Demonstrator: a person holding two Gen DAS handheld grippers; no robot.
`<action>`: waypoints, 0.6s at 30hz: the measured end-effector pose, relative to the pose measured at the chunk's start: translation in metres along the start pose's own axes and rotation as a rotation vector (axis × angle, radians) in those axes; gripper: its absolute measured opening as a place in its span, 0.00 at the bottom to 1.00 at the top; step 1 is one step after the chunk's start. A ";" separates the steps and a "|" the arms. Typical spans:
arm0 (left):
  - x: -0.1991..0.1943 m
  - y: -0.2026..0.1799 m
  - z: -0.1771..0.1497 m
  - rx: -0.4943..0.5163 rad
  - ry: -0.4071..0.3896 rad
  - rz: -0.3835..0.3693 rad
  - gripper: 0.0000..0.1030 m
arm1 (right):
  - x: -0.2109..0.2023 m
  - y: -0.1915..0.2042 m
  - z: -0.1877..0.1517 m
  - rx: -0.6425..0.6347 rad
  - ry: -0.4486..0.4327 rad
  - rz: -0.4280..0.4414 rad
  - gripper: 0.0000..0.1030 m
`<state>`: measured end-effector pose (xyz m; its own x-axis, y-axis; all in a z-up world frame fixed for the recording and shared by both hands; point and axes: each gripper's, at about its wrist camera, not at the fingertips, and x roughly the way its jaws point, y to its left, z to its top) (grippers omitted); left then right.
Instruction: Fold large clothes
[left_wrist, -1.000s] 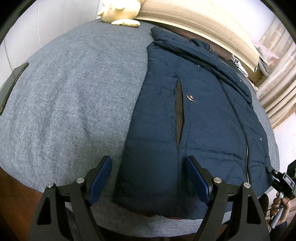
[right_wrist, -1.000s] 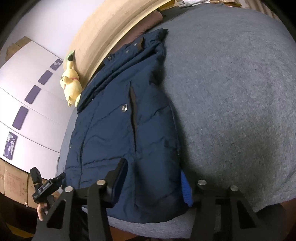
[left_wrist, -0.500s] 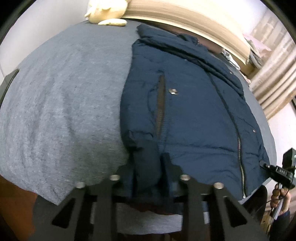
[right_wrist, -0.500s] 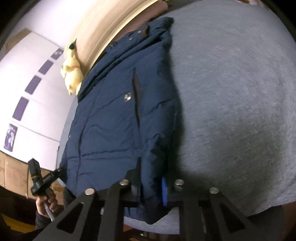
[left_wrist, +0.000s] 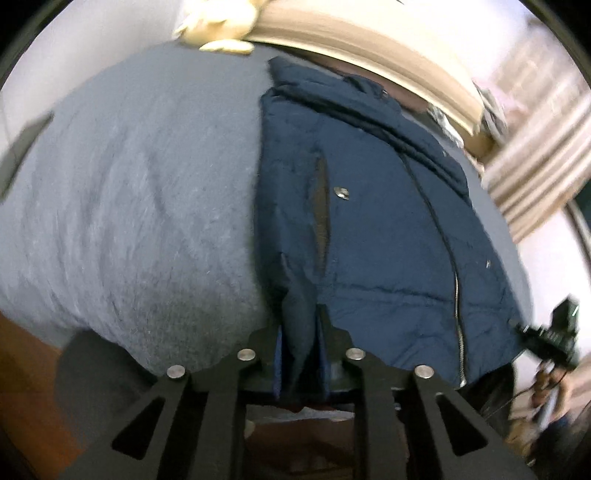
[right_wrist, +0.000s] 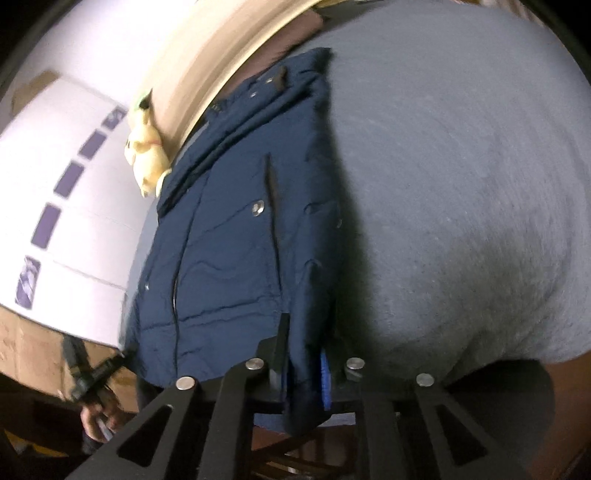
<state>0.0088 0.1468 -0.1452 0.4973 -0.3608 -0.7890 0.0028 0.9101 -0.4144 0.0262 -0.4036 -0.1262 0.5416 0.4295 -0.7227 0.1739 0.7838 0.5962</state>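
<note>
A navy padded jacket (left_wrist: 388, 229) lies front-up on the grey bed cover (left_wrist: 140, 221), collar toward the headboard. My left gripper (left_wrist: 299, 332) is shut on a bunched fold of the hem at the jacket's left bottom corner. In the right wrist view the same jacket (right_wrist: 229, 251) has its right bottom corner between the pads of my right gripper (right_wrist: 304, 354). Those jaws are opening slightly, with the fabric still pinched and hanging below them. Both corners are raised off the cover (right_wrist: 461, 184).
A yellow plush toy (left_wrist: 221, 29) sits by the curved wooden headboard (left_wrist: 369, 40). Each view shows the other gripper in a hand, the right one (left_wrist: 550, 339) and the left one (right_wrist: 88, 373). The bed's near edge drops to a brown floor. Curtains (left_wrist: 535, 177) hang on the right.
Both grippers went from open around the hem corners to closed on the fabric. They have since lifted the bunched corners a little, and both views are now blurred.
</note>
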 end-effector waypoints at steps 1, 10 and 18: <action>-0.002 0.005 0.004 -0.031 -0.006 -0.020 0.21 | -0.001 -0.002 0.003 0.006 -0.016 -0.007 0.27; 0.030 0.006 0.024 -0.007 0.073 -0.062 0.67 | 0.023 -0.006 0.023 0.019 -0.004 0.059 0.68; 0.009 0.039 0.043 -0.199 0.082 -0.699 0.68 | 0.036 -0.025 0.024 0.137 0.056 0.412 0.65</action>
<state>0.0503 0.1875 -0.1487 0.3705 -0.8650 -0.3384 0.1345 0.4105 -0.9019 0.0615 -0.4189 -0.1590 0.5435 0.7208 -0.4301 0.0617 0.4768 0.8769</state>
